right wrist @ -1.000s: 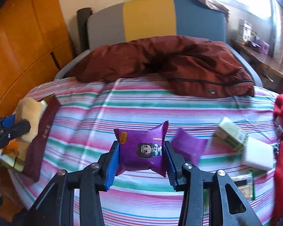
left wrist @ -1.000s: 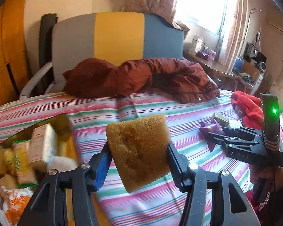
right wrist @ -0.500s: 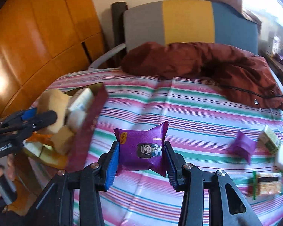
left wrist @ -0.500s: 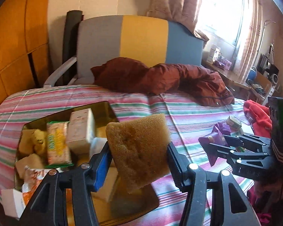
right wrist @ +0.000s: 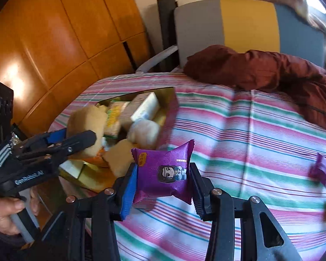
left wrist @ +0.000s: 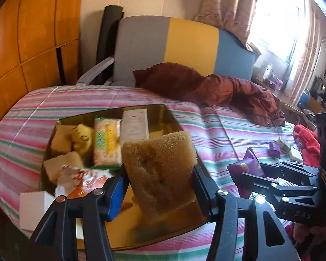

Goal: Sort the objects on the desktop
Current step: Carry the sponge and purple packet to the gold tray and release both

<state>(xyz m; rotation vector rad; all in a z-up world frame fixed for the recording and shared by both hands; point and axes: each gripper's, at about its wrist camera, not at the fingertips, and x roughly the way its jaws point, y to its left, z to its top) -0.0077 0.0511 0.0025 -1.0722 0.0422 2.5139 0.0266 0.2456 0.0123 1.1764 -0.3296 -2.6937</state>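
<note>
Orange wood panelling (left wrist: 32,32), tricolour headboard (left wrist: 184,45), sunlit curtained window (left wrist: 276,17).

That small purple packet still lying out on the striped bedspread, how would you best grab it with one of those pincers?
Come from above and close on the purple packet across its puffed middle, from its two longer sides. It lies alone on the bedspread, so both sides look free; the flat crimped ends would likely slip. Blur hides its exact shape.

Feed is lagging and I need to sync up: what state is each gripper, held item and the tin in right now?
Left gripper: shut on the sponge.
Sponge: held above the tin, tilted.
Right gripper: shut on the purple packet.
Purple packet: held clear of the bedspread.
Tin: open, partly filled.
</note>
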